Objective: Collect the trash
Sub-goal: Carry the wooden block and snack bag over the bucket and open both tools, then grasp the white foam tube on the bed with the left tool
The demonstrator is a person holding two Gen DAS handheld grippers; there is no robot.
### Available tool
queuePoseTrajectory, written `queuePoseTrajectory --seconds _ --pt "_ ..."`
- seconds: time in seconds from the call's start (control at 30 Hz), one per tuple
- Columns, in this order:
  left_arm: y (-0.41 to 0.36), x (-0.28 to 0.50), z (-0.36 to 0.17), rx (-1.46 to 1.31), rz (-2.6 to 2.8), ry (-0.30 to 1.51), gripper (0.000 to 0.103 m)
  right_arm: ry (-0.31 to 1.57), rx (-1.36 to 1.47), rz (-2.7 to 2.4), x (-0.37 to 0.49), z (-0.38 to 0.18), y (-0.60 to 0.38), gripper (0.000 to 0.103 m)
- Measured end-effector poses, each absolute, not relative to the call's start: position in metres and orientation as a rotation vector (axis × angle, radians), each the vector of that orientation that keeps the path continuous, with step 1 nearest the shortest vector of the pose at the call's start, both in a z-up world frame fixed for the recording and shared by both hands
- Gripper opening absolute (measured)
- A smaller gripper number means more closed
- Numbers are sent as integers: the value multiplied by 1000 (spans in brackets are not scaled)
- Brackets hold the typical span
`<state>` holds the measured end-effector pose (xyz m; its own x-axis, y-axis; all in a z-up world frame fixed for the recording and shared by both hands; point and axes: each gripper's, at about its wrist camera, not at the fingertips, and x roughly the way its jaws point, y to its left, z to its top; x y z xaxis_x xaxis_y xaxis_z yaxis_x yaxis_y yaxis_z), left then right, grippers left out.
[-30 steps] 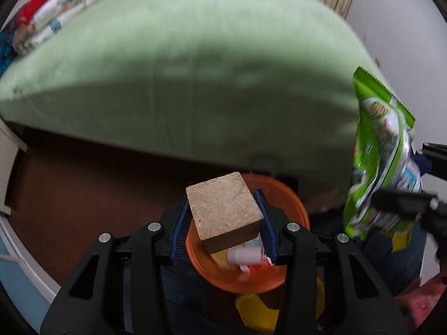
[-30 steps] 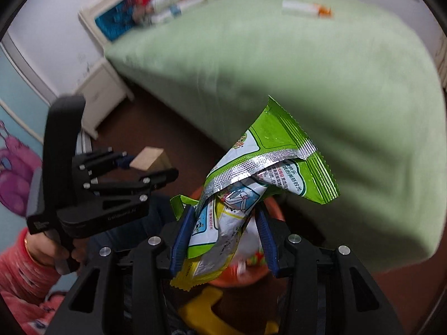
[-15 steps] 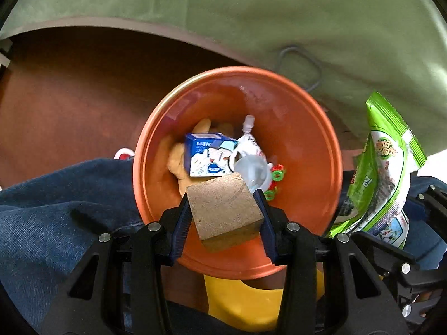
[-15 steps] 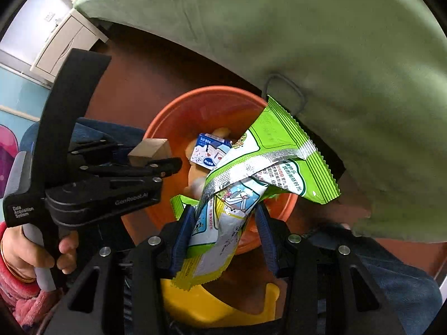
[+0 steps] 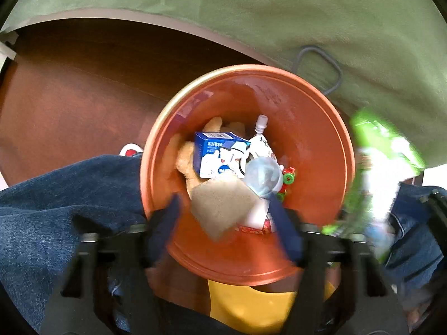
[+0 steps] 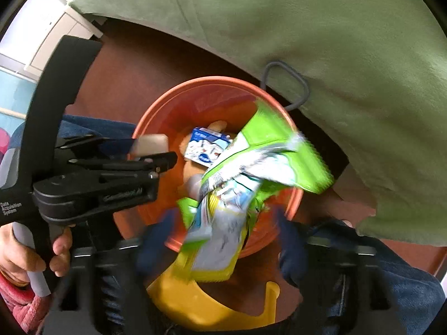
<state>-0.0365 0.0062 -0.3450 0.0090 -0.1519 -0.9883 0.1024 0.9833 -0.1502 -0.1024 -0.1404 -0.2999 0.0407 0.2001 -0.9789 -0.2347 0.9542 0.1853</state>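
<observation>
Now both grippers point down over the orange bin. Left gripper jaws have just been opening; the tan block sits between them, blurred, clear of both pads, tilted above the bin's 6 o'clock side. Right gripper jaws have also just been opening, spread wide; the green snack wrapper hangs loose between them, blurred, over the bin's 5 o'clock rim. Blue-white carton and clear cup lie at bin centre.
</observation>
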Motion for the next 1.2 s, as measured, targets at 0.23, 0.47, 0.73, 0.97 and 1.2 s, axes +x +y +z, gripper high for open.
queuePoseTrajectory --seconds 0.23,0.47,0.73,0.97,1.2 --pt "7 -32 -330 -26 -194 1521 79 1471 -23 321 -103 -290 -147 96" --pt "10 -30 -309 -34 -197 1498 79 1456 -11 325 -103 -284 -146 96" --pt "5 -27 -276 -27 -226 1428 79 1365 12 315 -90 -248 -158 96" --pt "9 -5 -206 -35 -227 1247 85 1172 48 269 -73 -184 -181 96" --pt "3 55 -130 -45 -240 1052 89 938 117 230 -55 -117 -211 96"
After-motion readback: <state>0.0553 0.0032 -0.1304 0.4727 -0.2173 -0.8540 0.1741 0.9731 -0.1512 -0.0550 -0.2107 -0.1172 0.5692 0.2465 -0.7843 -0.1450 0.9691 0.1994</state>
